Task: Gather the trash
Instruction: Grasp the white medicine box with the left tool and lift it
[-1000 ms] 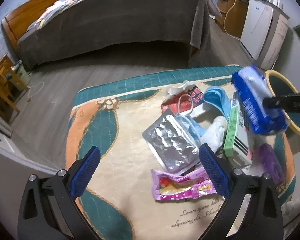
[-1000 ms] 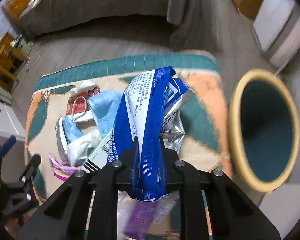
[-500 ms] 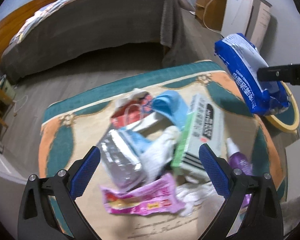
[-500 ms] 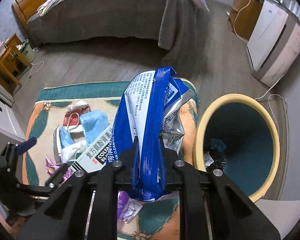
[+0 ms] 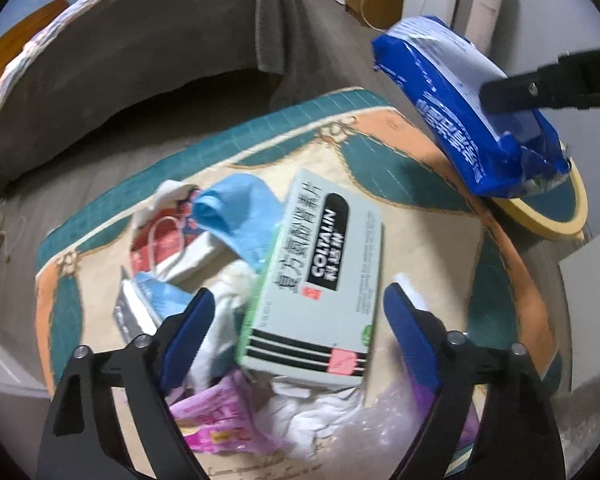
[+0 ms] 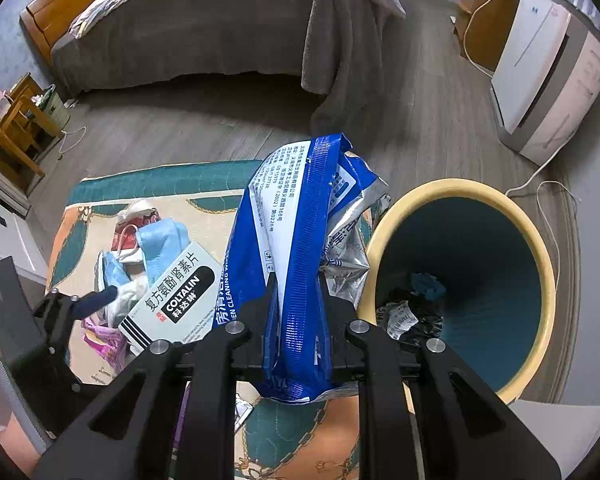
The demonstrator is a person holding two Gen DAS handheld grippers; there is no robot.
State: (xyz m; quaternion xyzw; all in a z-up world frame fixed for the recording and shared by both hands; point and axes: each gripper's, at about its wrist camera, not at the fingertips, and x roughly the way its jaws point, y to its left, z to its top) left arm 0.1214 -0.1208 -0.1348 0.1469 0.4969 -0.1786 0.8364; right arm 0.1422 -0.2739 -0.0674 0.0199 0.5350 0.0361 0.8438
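The left gripper [image 5: 296,320] has slid over the medicine box [image 5: 320,280], jaws narrowing (not touching).

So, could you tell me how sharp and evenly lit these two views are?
Left wrist view: motion-smeared, the medicine box lettering soft, dim bluish light, dark fisheye corners. Right wrist view: crisper, print on the blue wipes pack readable, glare on its foil, the bin interior shadowed.

Bed [image 6: 204,28], patterned rug [image 6: 172,178], air purifier [image 6: 548,80]
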